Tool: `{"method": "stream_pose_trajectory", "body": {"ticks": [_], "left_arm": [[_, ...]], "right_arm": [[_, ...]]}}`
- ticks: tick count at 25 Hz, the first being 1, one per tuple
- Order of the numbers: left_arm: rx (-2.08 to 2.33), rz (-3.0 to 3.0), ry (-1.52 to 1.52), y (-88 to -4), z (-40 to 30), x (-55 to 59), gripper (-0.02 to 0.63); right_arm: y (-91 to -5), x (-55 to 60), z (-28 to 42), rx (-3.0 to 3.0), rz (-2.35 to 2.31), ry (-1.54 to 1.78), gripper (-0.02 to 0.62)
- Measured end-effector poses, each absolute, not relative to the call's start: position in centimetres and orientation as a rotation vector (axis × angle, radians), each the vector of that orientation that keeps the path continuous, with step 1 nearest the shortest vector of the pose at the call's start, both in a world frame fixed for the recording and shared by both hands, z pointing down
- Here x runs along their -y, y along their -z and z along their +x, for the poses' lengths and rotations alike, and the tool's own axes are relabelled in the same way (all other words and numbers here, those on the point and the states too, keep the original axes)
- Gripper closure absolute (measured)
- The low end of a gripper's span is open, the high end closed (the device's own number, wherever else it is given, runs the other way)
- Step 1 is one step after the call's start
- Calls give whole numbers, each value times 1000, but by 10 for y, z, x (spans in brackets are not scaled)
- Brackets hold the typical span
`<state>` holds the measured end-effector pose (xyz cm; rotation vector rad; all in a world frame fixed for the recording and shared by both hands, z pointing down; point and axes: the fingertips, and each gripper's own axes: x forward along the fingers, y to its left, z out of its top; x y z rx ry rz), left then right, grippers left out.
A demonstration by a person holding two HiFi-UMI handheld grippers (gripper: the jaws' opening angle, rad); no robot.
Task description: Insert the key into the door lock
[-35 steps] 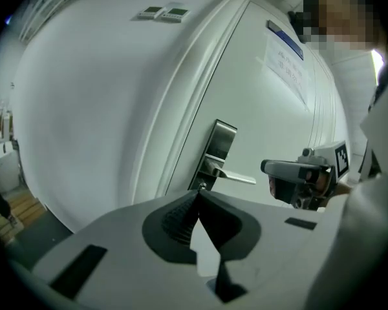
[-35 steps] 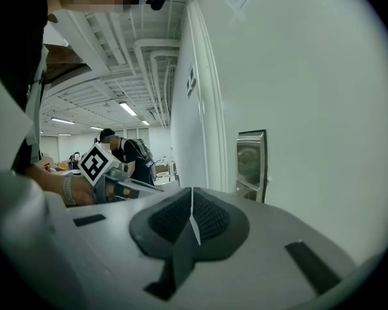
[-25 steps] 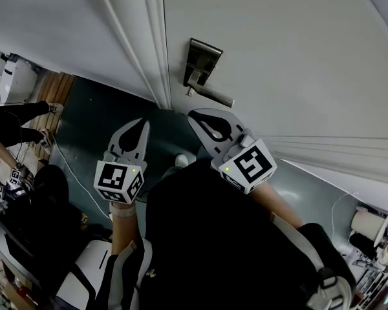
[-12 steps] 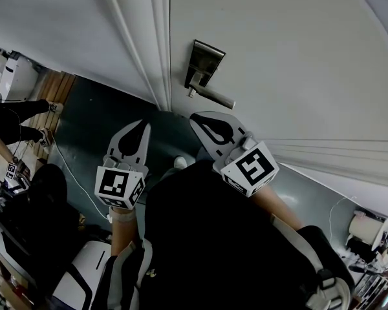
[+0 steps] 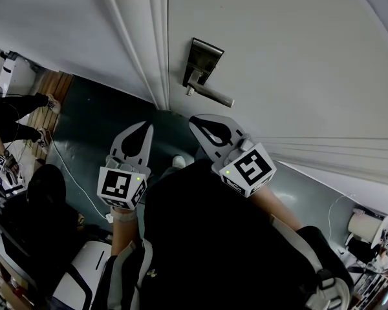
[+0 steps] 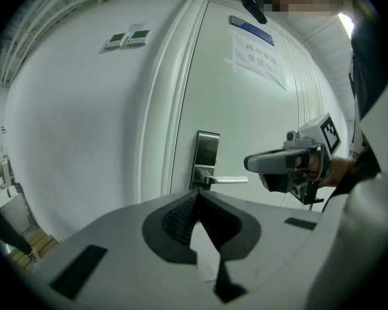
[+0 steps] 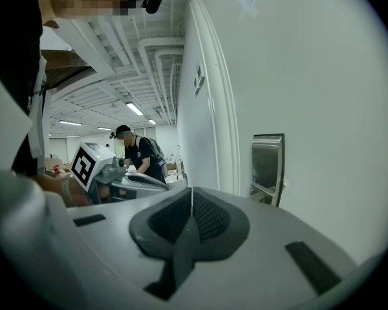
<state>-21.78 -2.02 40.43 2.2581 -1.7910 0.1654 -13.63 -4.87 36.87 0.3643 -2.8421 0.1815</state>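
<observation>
A steel lock plate (image 5: 200, 58) with a lever handle (image 5: 211, 95) is on the white door (image 5: 291, 57). My right gripper (image 5: 194, 120) hovers just below the handle, a short way off the door. It is shut, and in the right gripper view (image 7: 191, 192) a thin pale sliver, seemingly the key edge-on, sits between the pads. The lock plate (image 7: 267, 166) is ahead to its right. My left gripper (image 5: 142, 125) hangs lower left, by the door frame, shut with nothing seen in it. From the left gripper view (image 6: 197, 194), the plate (image 6: 207, 150) lies straight ahead.
The door frame moulding (image 5: 156, 44) runs left of the lock. A paper notice (image 6: 258, 55) hangs on the door and wall switches (image 6: 128, 39) sit on the wall. A person (image 7: 139, 154) stands in the room behind. A cable (image 5: 74, 179) lies on the dark floor.
Both grippers stay almost where they were below the lock, drifting only slightly. The person at the far left has shifted.
</observation>
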Motion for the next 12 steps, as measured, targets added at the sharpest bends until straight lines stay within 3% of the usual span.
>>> {"method": "stream_pose_trajectory", "body": {"ticks": [12], "left_arm": [[1713,2277,-145,-410,-214,16,597]], "right_arm": [[-372,45,-136,2839,364,-179,577]]}}
